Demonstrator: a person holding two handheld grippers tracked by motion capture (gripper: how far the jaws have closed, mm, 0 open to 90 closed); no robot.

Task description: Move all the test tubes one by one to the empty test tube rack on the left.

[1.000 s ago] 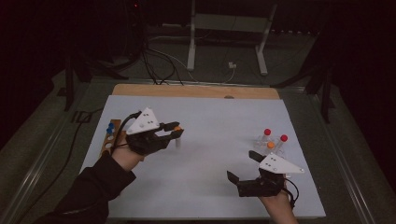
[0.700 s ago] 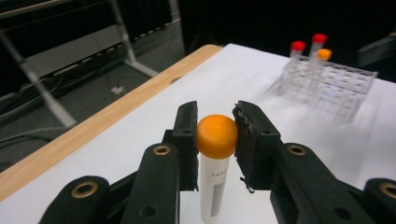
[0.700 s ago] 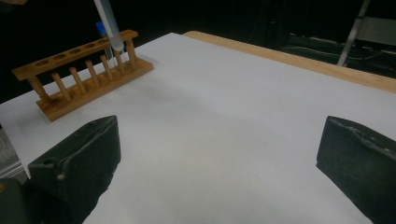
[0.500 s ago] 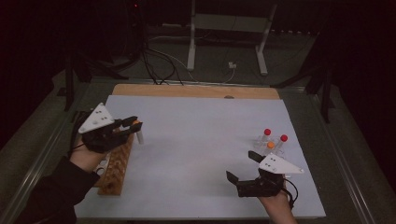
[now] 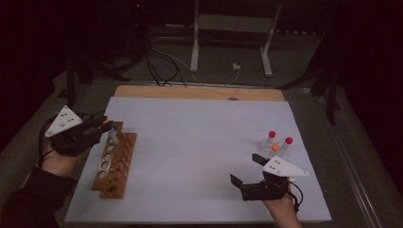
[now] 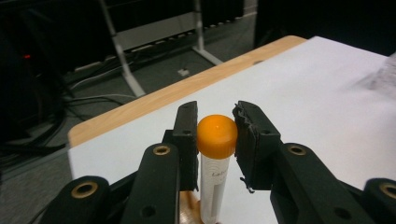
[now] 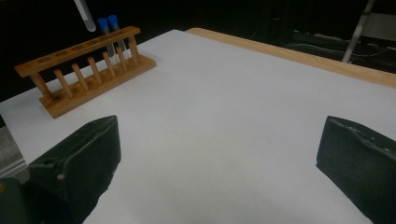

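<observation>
- Left tool (image 6: pixel 215 140) gripping an orange-capped tube (image 6: pixel 215 154) by its cap, pads pressing on both sides, tube hanging upright.
- Hovering, in the high view, just over the far end of the wooden rack (image 5: pixel 114 164) at the table's left edge, tube (image 5: pixel 113 135) apart from the holes below.
- Carrying step judged to be ending; insertion into the rack not yet done.
- Sharing the rack's far end with two blue-capped tubes (image 7: pixel 108 23) already seated, other holes looking free.
- Calling next for lining the tube's bottom over a free hole, lowering straight down, then letting go of the cap.
- Right tool (image 5: pixel 252 171) resting near the table's (image 5: pixel 199 142) front right, jaws spread wide with nothing between.
- Waiting just beyond it: a cluster of red- and orange-capped tubes (image 5: pixel 276 145).
</observation>
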